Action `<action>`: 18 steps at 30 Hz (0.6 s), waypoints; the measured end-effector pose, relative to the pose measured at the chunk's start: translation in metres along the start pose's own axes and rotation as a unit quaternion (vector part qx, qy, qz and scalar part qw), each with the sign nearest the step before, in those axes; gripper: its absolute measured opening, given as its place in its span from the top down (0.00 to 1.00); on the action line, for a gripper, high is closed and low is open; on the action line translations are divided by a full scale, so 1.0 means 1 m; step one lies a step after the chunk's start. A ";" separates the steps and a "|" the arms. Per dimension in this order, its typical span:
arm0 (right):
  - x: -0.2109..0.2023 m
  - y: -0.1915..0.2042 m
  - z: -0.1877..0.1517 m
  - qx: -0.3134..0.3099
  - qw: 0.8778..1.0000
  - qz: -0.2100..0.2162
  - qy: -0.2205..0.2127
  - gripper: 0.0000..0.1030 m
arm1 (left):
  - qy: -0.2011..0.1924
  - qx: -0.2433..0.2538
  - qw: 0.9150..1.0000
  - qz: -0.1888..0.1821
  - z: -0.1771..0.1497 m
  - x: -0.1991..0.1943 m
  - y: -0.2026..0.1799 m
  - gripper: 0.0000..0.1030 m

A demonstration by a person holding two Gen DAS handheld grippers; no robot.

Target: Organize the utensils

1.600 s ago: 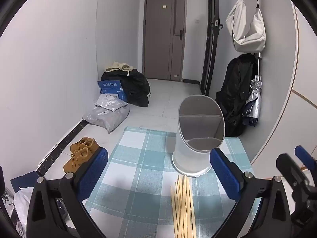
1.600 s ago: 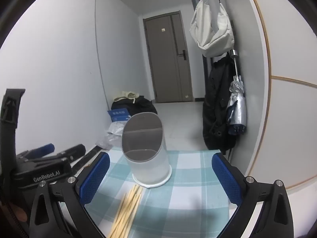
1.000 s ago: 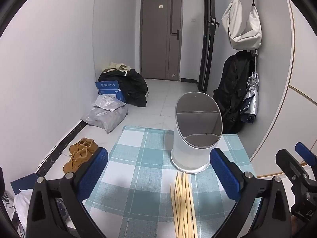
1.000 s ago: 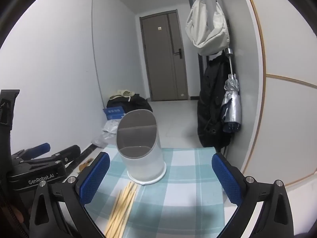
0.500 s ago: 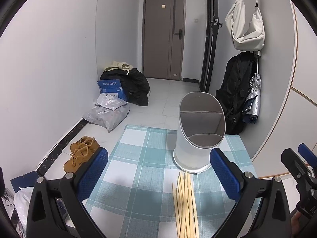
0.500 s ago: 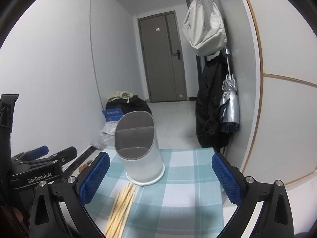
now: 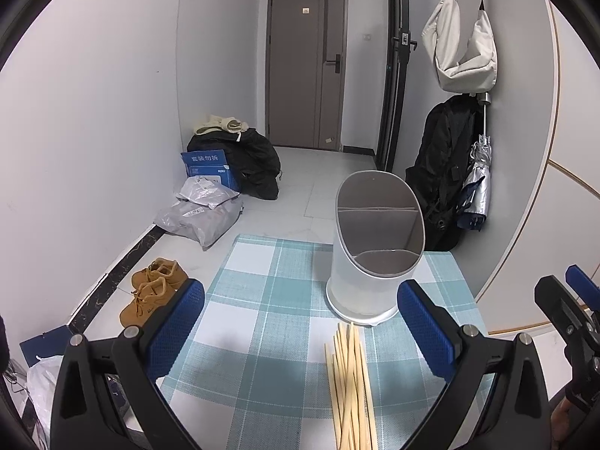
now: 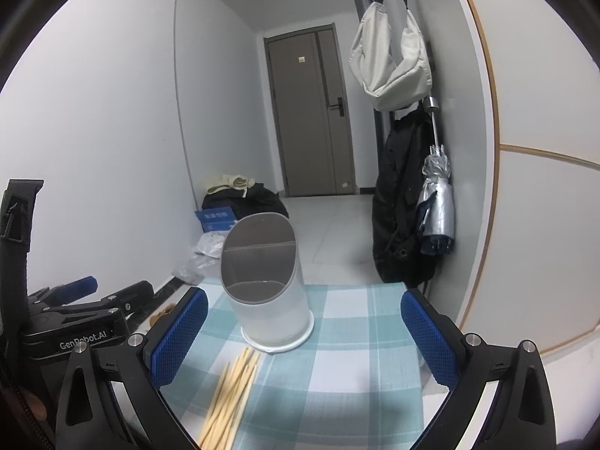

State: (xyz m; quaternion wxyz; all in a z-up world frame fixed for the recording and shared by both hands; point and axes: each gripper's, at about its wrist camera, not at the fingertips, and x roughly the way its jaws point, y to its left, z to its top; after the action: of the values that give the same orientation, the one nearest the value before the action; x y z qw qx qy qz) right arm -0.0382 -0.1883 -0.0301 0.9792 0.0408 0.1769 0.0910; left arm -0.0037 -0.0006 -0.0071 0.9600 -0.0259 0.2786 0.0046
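A white utensil holder (image 7: pixel 375 255) with grey divided compartments stands upright and empty on a teal checked cloth (image 7: pixel 270 322). A bundle of several wooden chopsticks (image 7: pixel 350 382) lies on the cloth just in front of it. My left gripper (image 7: pixel 300 322) is open and empty, above the cloth, left of the chopsticks. In the right wrist view the holder (image 8: pixel 264 285) and chopsticks (image 8: pixel 228 393) lie ahead and left of my right gripper (image 8: pixel 303 333), which is open and empty. The left gripper (image 8: pixel 78 318) shows at the left edge there.
The cloth covers a small table whose edge drops to a tiled floor. On the floor are brown shoes (image 7: pixel 153 296), grey plastic bags (image 7: pixel 202 213), a blue box (image 7: pixel 208 167) and a black bag (image 7: pixel 247 161). A backpack (image 7: pixel 446 176), umbrella and white bag hang on the right wall.
Both views have shifted only slightly. The holder and chopsticks have not moved, and both grippers stay open.
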 end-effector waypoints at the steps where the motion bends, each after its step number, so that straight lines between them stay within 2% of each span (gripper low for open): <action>1: 0.000 0.000 0.000 0.001 1.000 0.000 0.001 0.00 | 0.000 0.002 1.000 0.000 0.000 0.000 -0.001 0.03; 18: -0.002 0.000 0.001 -0.001 1.000 -0.004 -0.005 0.00 | 0.002 0.008 1.000 -0.006 0.000 0.000 -0.003 0.03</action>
State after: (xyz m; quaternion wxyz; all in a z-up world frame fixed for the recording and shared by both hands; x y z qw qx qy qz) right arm -0.0402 -0.1884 -0.0286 0.9803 0.0396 0.1724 0.0874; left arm -0.0037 -0.0035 -0.0074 0.9597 -0.0200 0.2804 -0.0037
